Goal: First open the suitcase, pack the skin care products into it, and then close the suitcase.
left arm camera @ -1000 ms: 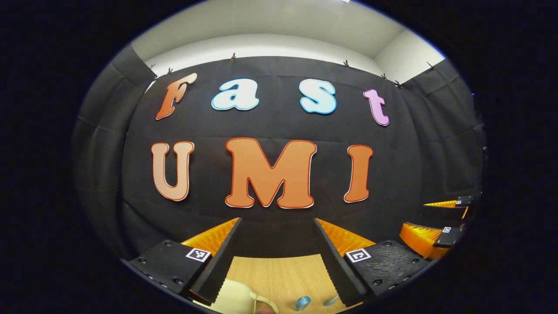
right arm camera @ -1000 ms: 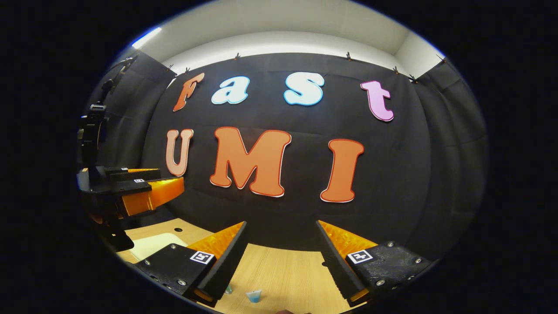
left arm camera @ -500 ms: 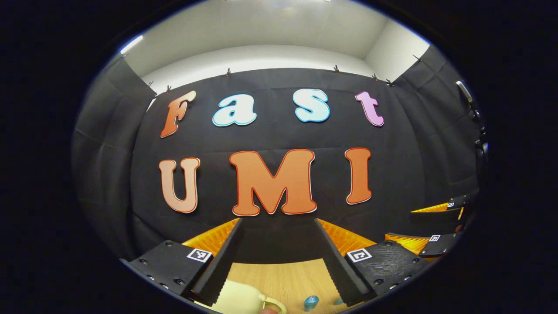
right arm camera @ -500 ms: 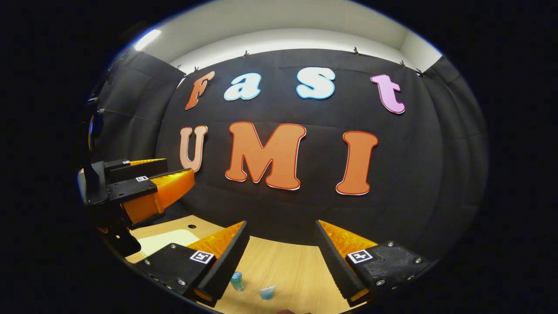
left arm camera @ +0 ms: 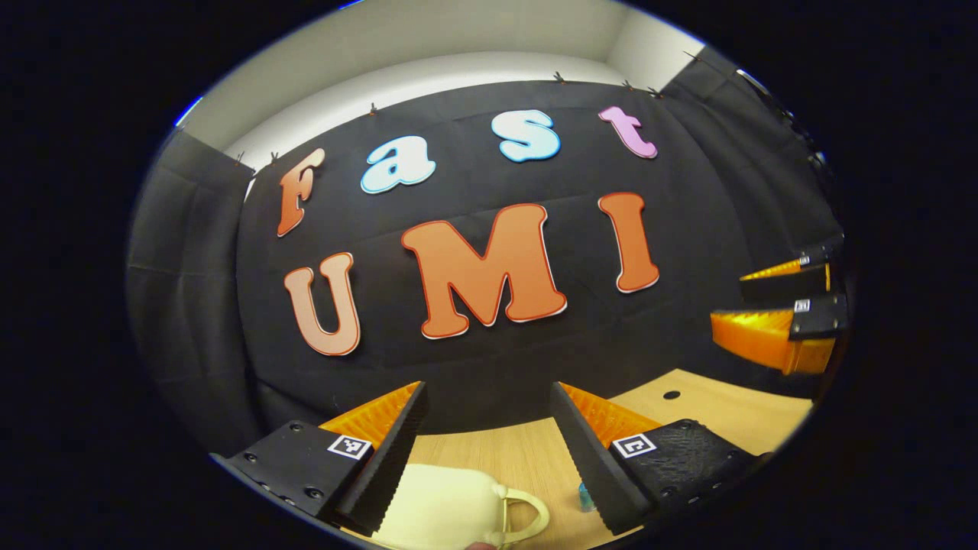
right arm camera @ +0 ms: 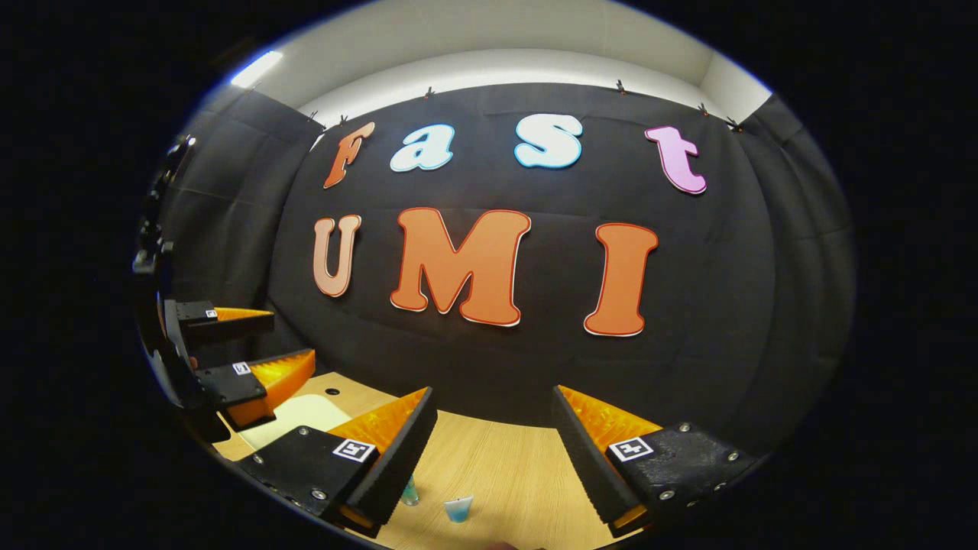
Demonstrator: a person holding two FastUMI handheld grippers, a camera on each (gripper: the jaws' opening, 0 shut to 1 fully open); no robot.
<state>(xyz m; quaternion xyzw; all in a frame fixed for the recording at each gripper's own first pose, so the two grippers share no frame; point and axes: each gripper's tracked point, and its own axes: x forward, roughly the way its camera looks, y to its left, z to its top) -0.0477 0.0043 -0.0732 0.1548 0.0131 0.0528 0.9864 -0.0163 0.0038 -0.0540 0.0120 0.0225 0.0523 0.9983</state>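
A small cream suitcase (left arm camera: 447, 504) with a loop handle (left arm camera: 529, 513) lies on the wooden table (left arm camera: 504, 451), just below and ahead of my left gripper (left arm camera: 485, 391), which is open with nothing between its fingers. A little blue bottle (left arm camera: 587, 498) peeks out beside the left gripper's right finger. In the right gripper view the same blue bottle (right arm camera: 410, 493) stands next to a pale blue tube (right arm camera: 458, 508) under my open, empty right gripper (right arm camera: 493, 393). The suitcase (right arm camera: 294, 416) lies at the left, below the left gripper (right arm camera: 241, 347).
The black cloth wall rises close behind the table (right arm camera: 504, 466). A small round hole (left arm camera: 671, 395) marks the tabletop at the right. The right gripper (left arm camera: 779, 305) hovers open above that corner, its fingers stacked one over the other.
The left gripper has tilted and dipped, so more of the suitcase and its handle shows. Seen from the right gripper, it has sunk lower and its fingers stand wider apart.
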